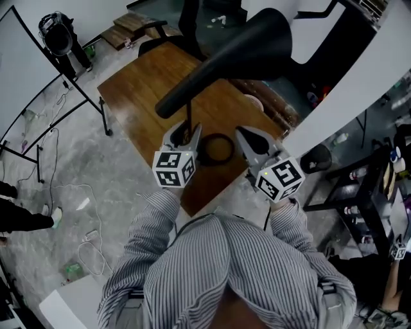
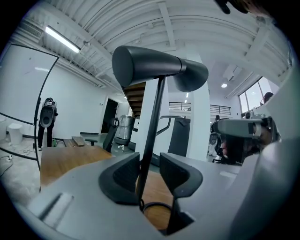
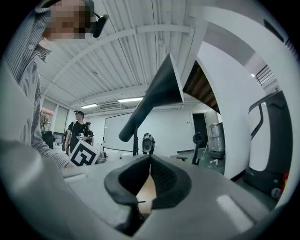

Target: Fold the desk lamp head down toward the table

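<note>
A black desk lamp stands on the wooden table [image 1: 144, 83]. Its cone-shaped head [image 1: 241, 45] tilts up over a thin upright stem [image 1: 189, 115] and a ring base [image 1: 216, 149]. My left gripper [image 1: 184, 133] is open around the stem. In the left gripper view the stem [image 2: 152, 126] runs up between the pads, close to the left one, with a gap on the right, and the head [image 2: 154, 65] hangs above. My right gripper [image 1: 247, 138] is shut and empty, just right of the base. In the right gripper view the head [image 3: 157, 98] rises beyond the closed jaws of my right gripper [image 3: 150, 171].
An office chair [image 1: 192, 19] stands at the table's far end. A whiteboard stand [image 1: 51, 109] and loose cables [image 1: 83, 244] occupy the floor on the left. A white beam [image 1: 359, 83] and black shelving [image 1: 372, 186] are close on the right. Two people [image 3: 77, 129] stand in the distance.
</note>
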### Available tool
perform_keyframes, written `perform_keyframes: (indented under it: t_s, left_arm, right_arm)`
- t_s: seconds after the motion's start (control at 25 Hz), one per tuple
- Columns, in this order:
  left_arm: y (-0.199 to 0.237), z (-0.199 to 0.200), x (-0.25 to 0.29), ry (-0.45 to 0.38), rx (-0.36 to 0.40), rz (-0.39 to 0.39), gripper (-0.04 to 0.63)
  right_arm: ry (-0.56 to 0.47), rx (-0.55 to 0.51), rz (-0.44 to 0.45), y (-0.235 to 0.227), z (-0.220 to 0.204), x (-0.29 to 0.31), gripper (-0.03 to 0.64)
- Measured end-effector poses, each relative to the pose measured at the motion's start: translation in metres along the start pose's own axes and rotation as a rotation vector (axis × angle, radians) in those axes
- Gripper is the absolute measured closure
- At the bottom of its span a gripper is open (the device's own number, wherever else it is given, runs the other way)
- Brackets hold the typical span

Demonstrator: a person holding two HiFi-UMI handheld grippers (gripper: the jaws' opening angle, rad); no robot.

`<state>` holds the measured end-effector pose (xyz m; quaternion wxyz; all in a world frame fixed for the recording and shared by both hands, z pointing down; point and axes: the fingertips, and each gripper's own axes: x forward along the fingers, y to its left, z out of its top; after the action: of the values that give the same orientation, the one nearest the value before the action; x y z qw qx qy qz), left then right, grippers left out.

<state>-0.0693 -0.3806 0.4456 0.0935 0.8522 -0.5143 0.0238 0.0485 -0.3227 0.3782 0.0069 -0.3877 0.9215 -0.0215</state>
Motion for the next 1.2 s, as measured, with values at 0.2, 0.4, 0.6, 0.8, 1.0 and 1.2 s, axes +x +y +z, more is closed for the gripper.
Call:
perform_keyframes:
  t_s: [0.2,0.4,0.6,0.8,1.0,1.2]
  left_arm:
    - [0.004,-0.001,0.0,0.001,0.012,0.021,0.531]
    - [0.002,-0.001,0.0,0.006,0.007,0.023,0.529]
    - [0.004,0.0,-0.001,0.006,0.003,0.017,0.529]
    - [0.005,-0.002,-0.003,0.005,0.0,0.021,0.529]
    - [0.005,-0.002,-0.002,0.006,0.002,0.023,0.529]
    - [0.005,-0.001,-0.002,0.006,-0.006,0.026,0.529]
  right_arm:
    - [-0.066,-0.042,0.002,-0.011,0.034,0.001,0.595]
    - [-0.146,-0.152,-0.031,-0.036,0.095,-0.007,0.496]
    - [-0.246,-0.238,-0.056,-0.045,0.149,-0.015,0.483]
    - [-0.313,-0.251,-0.068,-0.041,0.164,-0.02,0.512]
    - [-0.32,-0.259,-0.033,-0.035,0.164,-0.018,0.571]
    - [-0.296,-0.265,-0.039,-0.037,0.159,-0.02,0.575]
